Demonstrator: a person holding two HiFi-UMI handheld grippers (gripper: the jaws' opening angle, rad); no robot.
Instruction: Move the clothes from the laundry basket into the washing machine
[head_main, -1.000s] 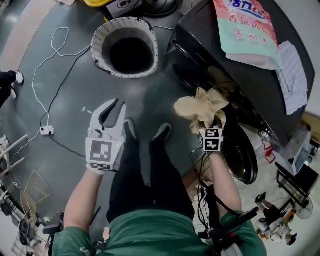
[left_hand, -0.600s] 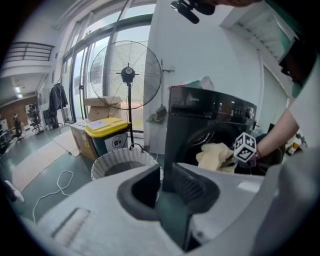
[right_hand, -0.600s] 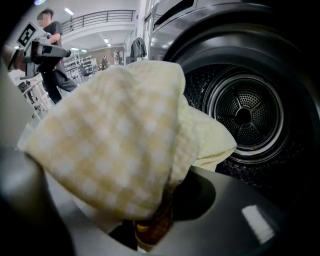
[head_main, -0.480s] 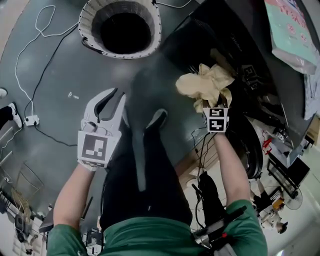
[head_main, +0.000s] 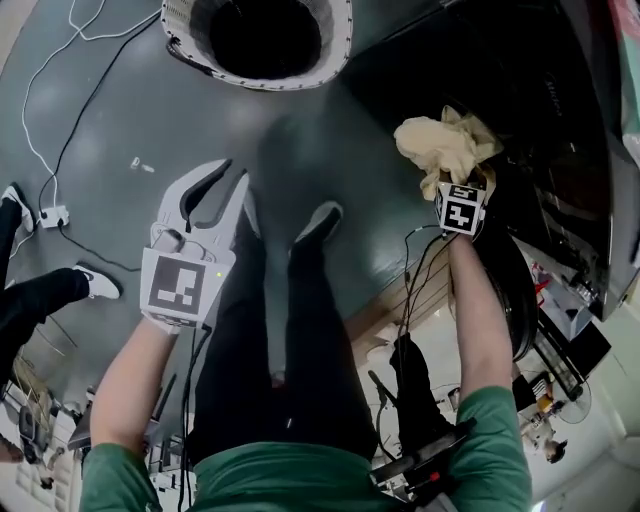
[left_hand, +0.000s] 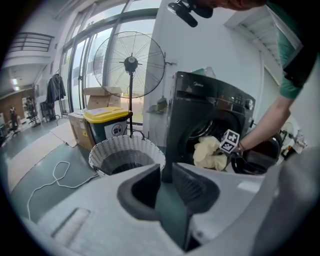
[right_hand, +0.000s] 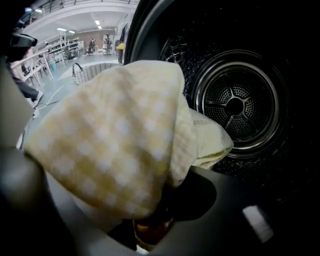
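Pinches yellow checked cloth (right_hand: 115, 145) in right claw (right_hand: 150, 225) before washing machine drum (right_hand: 235, 107), for release inside; holds left claw (head_main: 233, 175) parted, empty, aside near laundry basket (head_main: 335, 60).

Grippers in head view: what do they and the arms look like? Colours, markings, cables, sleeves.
Left gripper: white-grey shell, two curved jaws, dark ribbed pads, marker cube with a black-and-white square pattern. Right gripper: the same kind of cube; little else of it shows. Black cables trail along the right forearm. Short green sleeves on both arms.
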